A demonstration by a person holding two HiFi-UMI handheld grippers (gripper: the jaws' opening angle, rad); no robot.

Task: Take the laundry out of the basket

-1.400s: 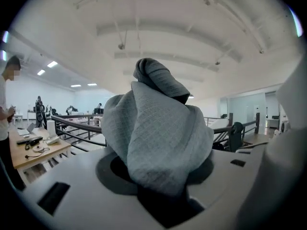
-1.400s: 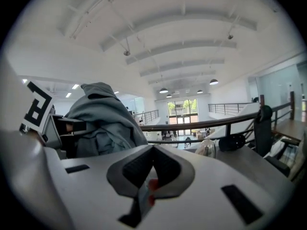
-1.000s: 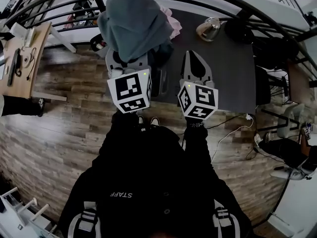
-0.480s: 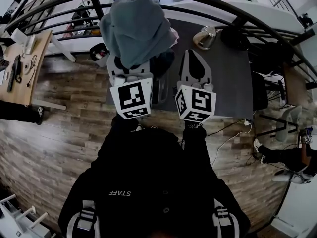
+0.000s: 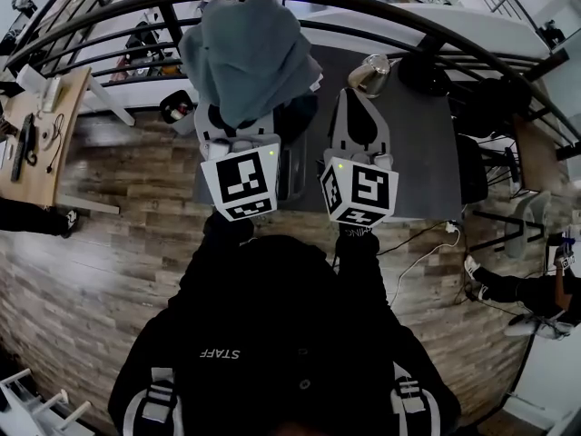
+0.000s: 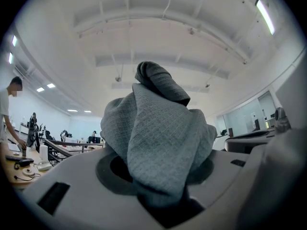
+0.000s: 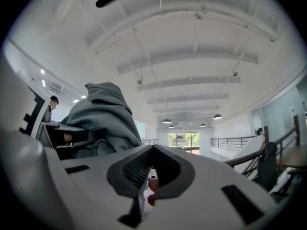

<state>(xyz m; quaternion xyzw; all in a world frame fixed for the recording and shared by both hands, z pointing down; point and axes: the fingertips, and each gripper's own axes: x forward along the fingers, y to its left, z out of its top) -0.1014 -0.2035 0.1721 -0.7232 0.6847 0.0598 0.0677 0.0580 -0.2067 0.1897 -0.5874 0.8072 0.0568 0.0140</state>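
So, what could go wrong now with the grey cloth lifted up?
1. Only the left gripper holds the grey cloth, by one bunched fold, so it might slip out.
2. The hanging cloth is close to the kettle on the table; swinging it that way may knock it.

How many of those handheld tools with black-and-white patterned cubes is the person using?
2. The left tool is clamped on a grey cloth; the right tool is beside it, over the dark table.
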